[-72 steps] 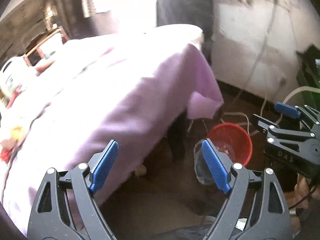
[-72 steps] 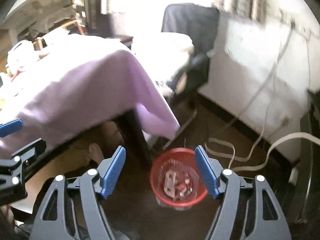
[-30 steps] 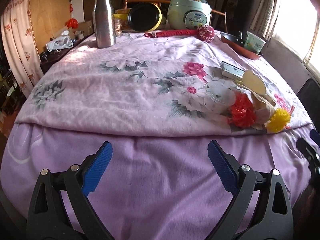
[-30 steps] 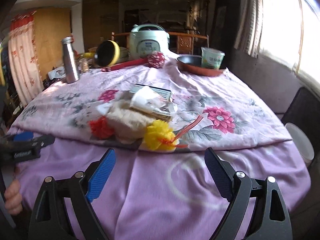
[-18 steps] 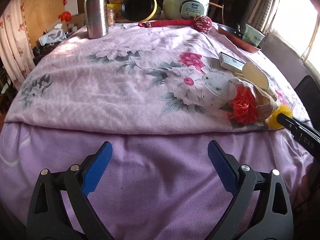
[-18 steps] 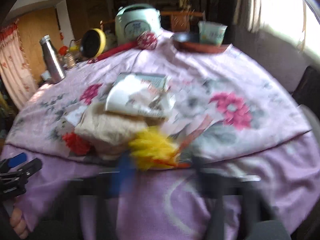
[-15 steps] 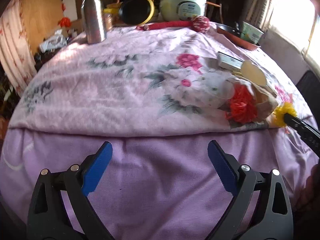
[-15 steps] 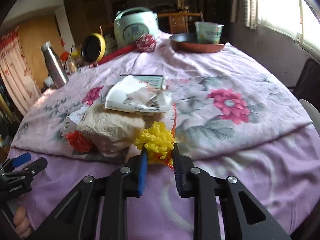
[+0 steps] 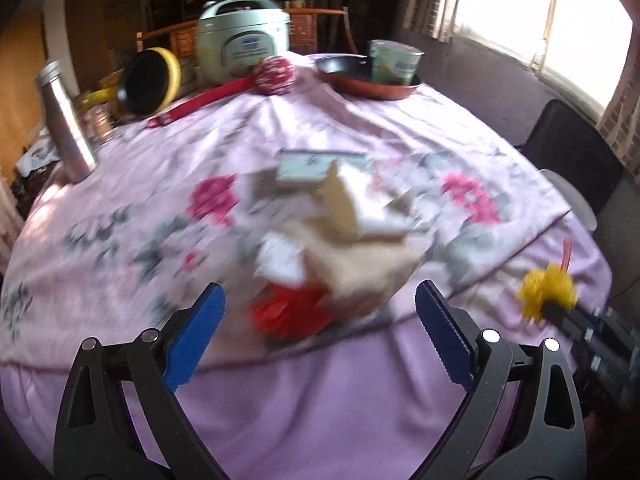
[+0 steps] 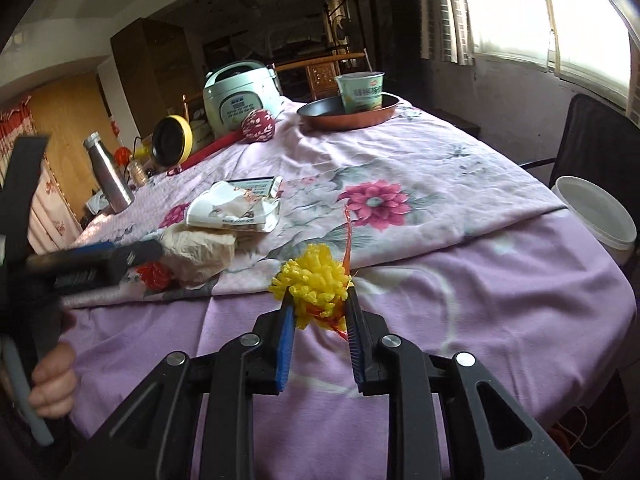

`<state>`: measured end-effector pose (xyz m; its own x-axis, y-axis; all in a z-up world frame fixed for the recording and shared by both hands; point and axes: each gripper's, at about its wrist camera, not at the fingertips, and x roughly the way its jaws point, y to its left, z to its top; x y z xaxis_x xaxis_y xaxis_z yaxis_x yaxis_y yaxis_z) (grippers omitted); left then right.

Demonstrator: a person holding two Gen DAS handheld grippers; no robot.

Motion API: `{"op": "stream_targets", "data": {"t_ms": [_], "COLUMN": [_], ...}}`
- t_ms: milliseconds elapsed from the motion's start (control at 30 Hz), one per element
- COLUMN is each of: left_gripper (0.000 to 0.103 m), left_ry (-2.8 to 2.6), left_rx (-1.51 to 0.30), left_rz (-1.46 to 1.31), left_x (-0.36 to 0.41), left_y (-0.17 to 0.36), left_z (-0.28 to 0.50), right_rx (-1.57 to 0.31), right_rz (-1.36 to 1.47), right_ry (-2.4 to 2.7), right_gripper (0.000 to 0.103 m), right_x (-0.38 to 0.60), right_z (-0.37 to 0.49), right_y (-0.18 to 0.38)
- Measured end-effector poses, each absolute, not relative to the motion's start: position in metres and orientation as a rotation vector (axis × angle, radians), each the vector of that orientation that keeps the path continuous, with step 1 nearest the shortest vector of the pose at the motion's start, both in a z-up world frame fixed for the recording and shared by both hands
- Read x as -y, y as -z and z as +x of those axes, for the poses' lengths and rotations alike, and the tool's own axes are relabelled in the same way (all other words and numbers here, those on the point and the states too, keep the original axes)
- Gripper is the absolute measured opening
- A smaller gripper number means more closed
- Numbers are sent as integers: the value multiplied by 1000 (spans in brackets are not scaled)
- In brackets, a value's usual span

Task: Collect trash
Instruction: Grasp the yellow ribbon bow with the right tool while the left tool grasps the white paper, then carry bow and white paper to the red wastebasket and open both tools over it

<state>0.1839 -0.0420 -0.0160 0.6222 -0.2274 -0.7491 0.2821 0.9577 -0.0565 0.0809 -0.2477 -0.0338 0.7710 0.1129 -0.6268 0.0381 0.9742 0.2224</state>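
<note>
Right tool (image 10: 320,312) clenched on a yellow mesh tuft (image 10: 312,282) with a red strip (image 10: 347,236) trailing upward, low centre of the right wrist view; jaws just closed around it, pads pressing both sides. Left tool (image 9: 320,320) released, blue pads (image 9: 196,334) wide apart, nothing between them, hovering at the bottom of the left wrist view before a blurred red mesh tuft (image 9: 290,314). Beyond, on the desk's floral cloth (image 10: 440,184): beige crumpled paper (image 10: 200,250), a torn white wrapper (image 10: 232,210) with print too small to read, a flat box (image 10: 252,184). Farther, toward the upper middle: a green paper cup (image 10: 360,94) with unreadable characters standing in a pan (image 10: 348,114), and a pale rice cooker (image 10: 240,96) with an illegible blue label. Steel bottle (image 10: 108,174) at left. White tub (image 10: 596,216) at the right edge.
</note>
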Motion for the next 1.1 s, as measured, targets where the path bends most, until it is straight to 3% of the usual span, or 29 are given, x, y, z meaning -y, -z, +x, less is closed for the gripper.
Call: {"op": "stream_targets", "data": {"t_ms": [300,533,567,600,833,867,1100], "left_gripper": [93,92,80,76,68,58,59], "left_ry": [307,267,257,256,393,410,476], "left_rx": [-945,-911,-913,-924,-818,-796,-797], "left_rz": [129,264,264,255,-1,-17,7], "left_x": [108,137,135,131,83,79,83], "left_y": [33,51,55,57,14,9,12], "left_z": [250,248,249,252,241,237,217], "right_rx": [-682,-678,-675,-671,-651,-648,-658], "right_rz": [286,292,292,290,313,312,309], "right_ry": [-37,-33,-30,-24,-9,-7,6], "right_gripper": [26,26,26,26,25,25,25], "right_x": [267,272,272,273,280,280,280], "right_z": [74,72,71,70,68,68,66], "right_y": [35,35,35,35,30,30,31]}}
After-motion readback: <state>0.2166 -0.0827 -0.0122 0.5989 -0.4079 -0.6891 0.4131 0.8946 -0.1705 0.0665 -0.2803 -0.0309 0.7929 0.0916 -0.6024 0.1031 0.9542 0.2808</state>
